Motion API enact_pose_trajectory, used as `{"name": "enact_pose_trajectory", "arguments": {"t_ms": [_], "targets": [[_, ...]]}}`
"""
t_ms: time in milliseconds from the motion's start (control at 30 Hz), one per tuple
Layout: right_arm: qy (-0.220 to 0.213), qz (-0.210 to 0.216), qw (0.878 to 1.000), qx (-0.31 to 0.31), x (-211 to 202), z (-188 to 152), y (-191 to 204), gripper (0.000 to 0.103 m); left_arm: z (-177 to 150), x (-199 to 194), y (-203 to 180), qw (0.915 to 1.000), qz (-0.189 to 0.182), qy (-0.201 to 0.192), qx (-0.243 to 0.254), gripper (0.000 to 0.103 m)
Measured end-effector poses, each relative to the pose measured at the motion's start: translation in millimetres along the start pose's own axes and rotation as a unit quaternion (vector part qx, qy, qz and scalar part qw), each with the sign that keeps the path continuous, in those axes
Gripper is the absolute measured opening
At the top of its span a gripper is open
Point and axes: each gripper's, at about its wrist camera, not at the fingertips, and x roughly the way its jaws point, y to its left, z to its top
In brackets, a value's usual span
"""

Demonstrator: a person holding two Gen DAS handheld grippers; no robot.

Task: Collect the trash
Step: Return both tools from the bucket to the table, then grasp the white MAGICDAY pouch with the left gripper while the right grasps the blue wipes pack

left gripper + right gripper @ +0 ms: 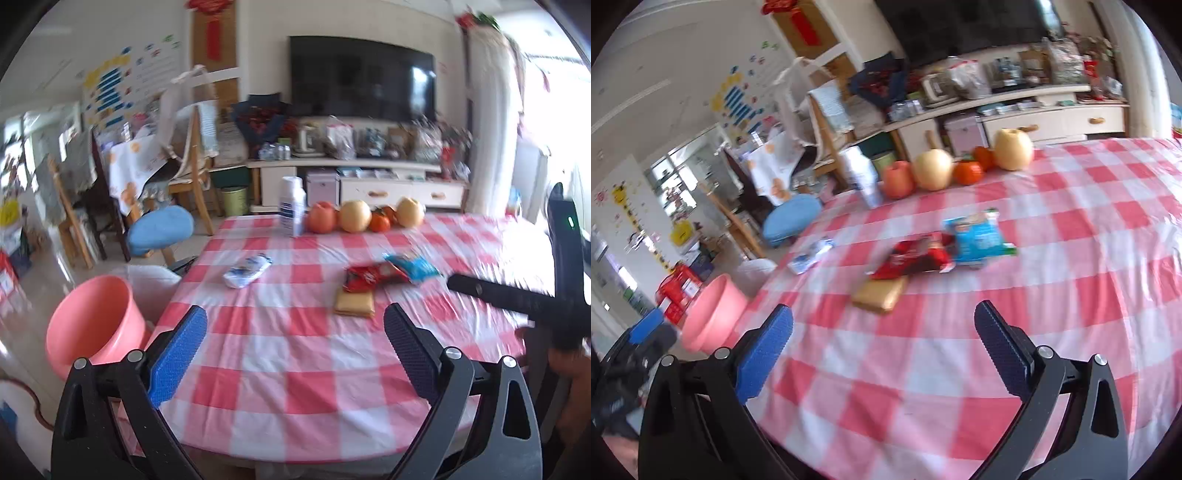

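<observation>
We hold the left gripper (293,325) low over the near edge of the table (295,369), its fingers spread wide with nothing between them; the right gripper (882,325) is likewise spread and empty. The trash lies on the checked cloth ahead of both: a gold packet (354,302) nearest at 12 o'clock, a red wrapper (373,277) touching its far edge, a blue packet (415,266) just beside that at 1 o'clock, and a white-and-blue wrapper (246,271) apart at 11 o'clock. Beyond them stand a white bottle (292,206) and a row of fruit (365,216) along the far edge.

The left view alone shows the pink bucket (94,325) open-mouthed off the table at 9 o'clock, and the whole dark television (362,77). The right view alone shows a red crate (677,291) on the floor behind the bucket, at 9 o'clock
</observation>
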Motion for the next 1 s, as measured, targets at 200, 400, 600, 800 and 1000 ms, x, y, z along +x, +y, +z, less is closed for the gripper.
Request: {"name": "enact_pose_trajectory", "arguments": {"t_ms": [200, 400, 600, 800, 1000], "targets": [[0.003, -0.007, 0.999, 0.038, -6.3, 4.4, -38.9, 0.099, 1.2, 0.4, -43.3, 0.999, -0.016, 0.006, 0.04, 0.096], [-0.005, -0.004, 0.998, 0.058, -12.8, 9.1, -59.4, 0.099, 3.2, 3.0, -79.4, 0.996, -0.044, 0.023, 0.075, 0.096], [0.0, -0.016, 0.998, 0.061, -13.7, 14.0, -70.4, 0.099, 10.8, 9.7, -67.6, 0.9959, -0.075, 0.046, 0.023, 0.096], [-0.012, -0.015, 0.996, 0.086, -15.9, 20.9, -90.0, 0.099, 23.0, 23.0, -49.9, 0.9961, -0.062, 0.057, 0.024, 0.096], [-0.017, -0.002, 0.995, 0.094, -6.0, 31.7, -97.7, 0.099, 49.3, 61.0, -17.7, 0.9948, -0.036, 0.079, 0.053, 0.096]]}}
